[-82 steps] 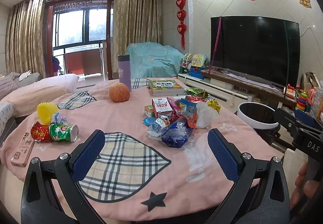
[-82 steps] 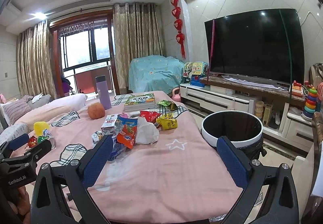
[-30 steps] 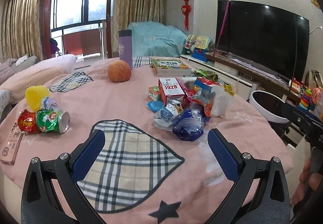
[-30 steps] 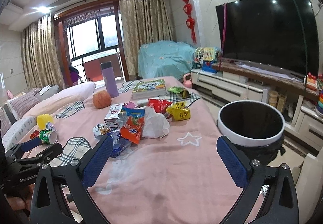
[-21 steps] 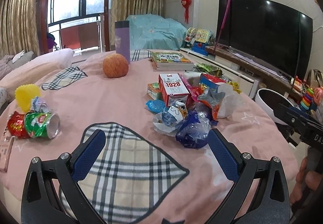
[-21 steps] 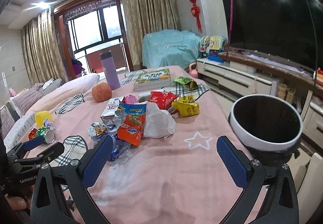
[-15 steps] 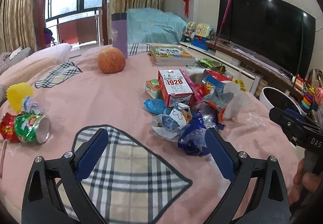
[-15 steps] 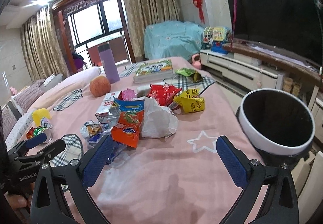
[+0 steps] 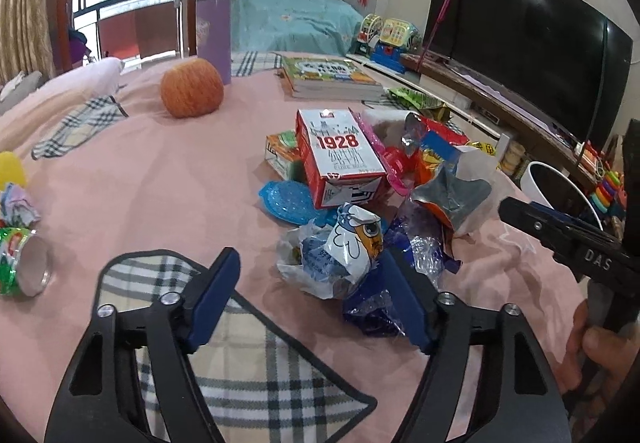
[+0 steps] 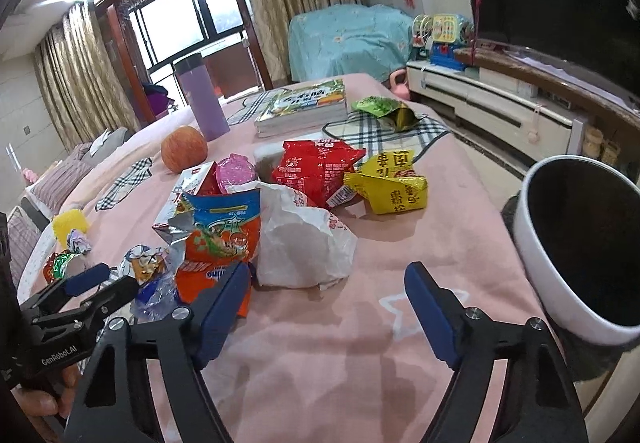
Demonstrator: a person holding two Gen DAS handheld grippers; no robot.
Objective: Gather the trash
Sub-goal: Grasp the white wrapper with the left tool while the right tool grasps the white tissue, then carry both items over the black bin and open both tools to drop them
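1. While nothing looks binned yet, the crushed green can (image 9: 24, 263) lies alone at nine o'clock on the pink table (image 9: 168, 179) — still to collect.
2. The left claw (image 9: 312, 295) is closing, pads apart; the blue-and-white wrapper (image 9: 340, 255) sits just ahead at twelve o'clock, not gripped.
3. The right claw (image 10: 328, 311) is closing too, on nothing — the white bag (image 10: 296, 243) and orange packet (image 10: 220, 239) sit at eleven o'clock.
4. At three o'clock the white bin (image 10: 536, 243) beside the table looks dark inside; contents cannot be told.

Bare pink cloth (image 10: 360, 343) lies open between the wrapper heap (image 10: 260, 227) and the bin (image 10: 580, 243), while the heap itself blocks passage beyond.
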